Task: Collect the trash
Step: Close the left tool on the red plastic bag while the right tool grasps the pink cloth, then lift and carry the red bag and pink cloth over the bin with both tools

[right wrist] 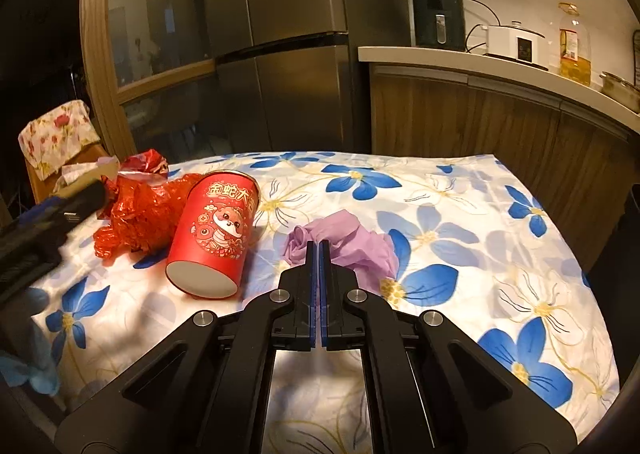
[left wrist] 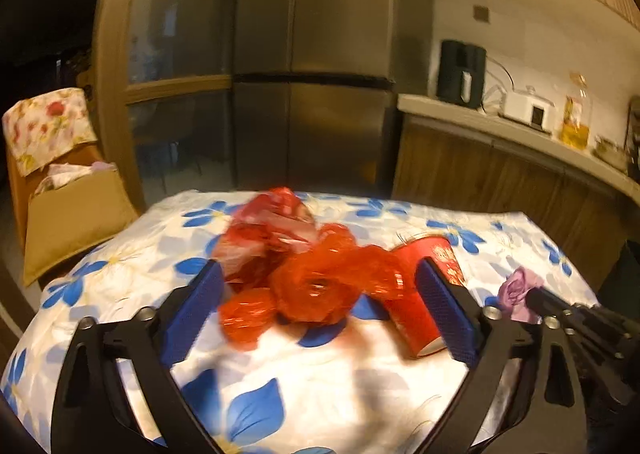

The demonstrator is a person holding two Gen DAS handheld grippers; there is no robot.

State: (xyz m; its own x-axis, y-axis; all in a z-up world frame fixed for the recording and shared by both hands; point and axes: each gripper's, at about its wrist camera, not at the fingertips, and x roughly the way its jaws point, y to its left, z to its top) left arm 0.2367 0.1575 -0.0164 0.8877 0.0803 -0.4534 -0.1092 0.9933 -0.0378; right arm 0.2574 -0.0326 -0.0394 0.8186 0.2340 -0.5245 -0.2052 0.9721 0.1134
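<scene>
Your table (right wrist: 460, 221) wears a white cloth with blue flowers. On it, the red paper cup (right wrist: 216, 234) lies on its side, a cartoon snake printed on it. Just left of the cup sits crumpled red cellophane (left wrist: 316, 286) — your left tongs (left wrist: 320, 294) gape wide around it. Right of the cup, your right tongs (right wrist: 319, 250) are clamped on a crumpled lilac wad (right wrist: 352, 250).

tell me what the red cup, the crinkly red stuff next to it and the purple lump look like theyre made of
Red cup: probably paper or thin card, smooth printed surface, white base.
Crinkly red stuff: thin plastic film or cellophane, translucent and glossy, sharply creased.
Purple lump: soft matte sheet, perhaps thin plastic or a glove, in limp folds; the right tongs are shut on its edge.
</scene>
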